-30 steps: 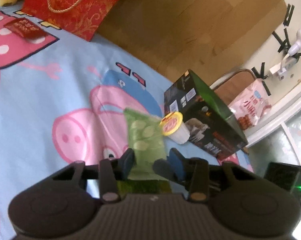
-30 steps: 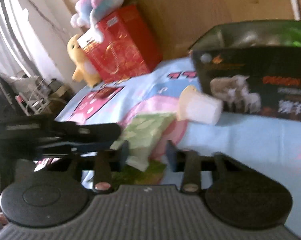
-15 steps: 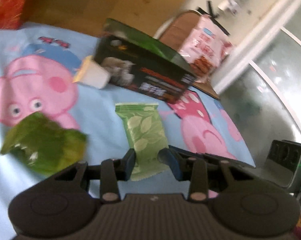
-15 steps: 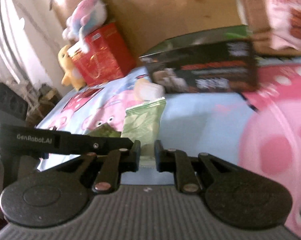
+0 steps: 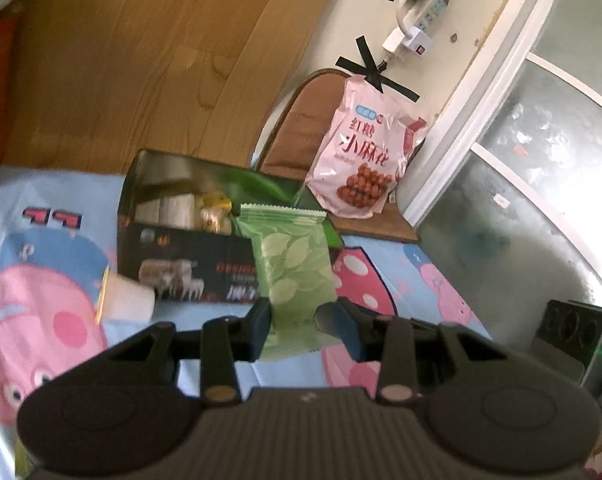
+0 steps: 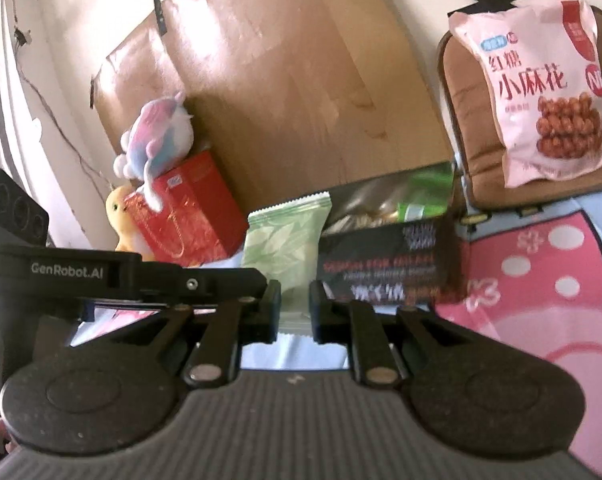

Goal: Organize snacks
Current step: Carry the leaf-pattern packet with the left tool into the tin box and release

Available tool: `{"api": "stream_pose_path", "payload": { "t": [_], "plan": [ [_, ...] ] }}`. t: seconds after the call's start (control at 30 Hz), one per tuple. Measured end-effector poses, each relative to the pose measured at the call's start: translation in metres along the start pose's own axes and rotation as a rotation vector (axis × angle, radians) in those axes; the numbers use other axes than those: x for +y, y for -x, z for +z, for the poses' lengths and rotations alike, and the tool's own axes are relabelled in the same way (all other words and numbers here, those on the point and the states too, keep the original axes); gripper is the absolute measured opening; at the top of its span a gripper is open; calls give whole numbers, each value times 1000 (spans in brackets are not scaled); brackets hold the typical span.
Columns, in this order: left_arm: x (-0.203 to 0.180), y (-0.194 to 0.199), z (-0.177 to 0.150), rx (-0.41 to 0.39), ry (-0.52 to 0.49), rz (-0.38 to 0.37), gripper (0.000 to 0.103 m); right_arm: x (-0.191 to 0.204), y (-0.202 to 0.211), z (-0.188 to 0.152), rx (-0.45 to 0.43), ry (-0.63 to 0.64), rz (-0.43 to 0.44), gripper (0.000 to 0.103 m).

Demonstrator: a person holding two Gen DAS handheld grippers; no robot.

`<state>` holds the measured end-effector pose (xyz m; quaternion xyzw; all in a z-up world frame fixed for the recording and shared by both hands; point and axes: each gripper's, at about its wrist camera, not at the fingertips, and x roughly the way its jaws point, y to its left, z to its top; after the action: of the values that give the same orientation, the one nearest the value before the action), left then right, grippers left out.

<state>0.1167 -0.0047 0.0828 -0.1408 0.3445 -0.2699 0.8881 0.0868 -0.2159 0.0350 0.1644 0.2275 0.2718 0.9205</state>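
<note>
Green leaf-printed snack packet [image 5: 295, 268], crimped ends, upright.

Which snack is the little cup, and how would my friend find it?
Start at the cartoon pig blanket and find the dark box standing on it. The cup lies tipped on its side against the box's front, near the sheep picture. It is the only small white tub there; the other snacks are flat packets.

cup [image 5: 127, 299] before box [image 5: 189, 264], bag [image 5: 365, 156] behind
</note>
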Motion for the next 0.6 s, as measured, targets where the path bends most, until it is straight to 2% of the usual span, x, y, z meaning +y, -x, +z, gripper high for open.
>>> {"api": "stream_pose_path", "payload": {
  "t": [0.33, 0.6],
  "plan": [
    [12, -34, 45, -27, -6, 8, 35, -19, -33, 34, -31, 7, -13, 18],
    [46, -57, 65, -25, 38, 85, 35, -23, -85, 48, 27, 19, -5, 18]
  ]
}}
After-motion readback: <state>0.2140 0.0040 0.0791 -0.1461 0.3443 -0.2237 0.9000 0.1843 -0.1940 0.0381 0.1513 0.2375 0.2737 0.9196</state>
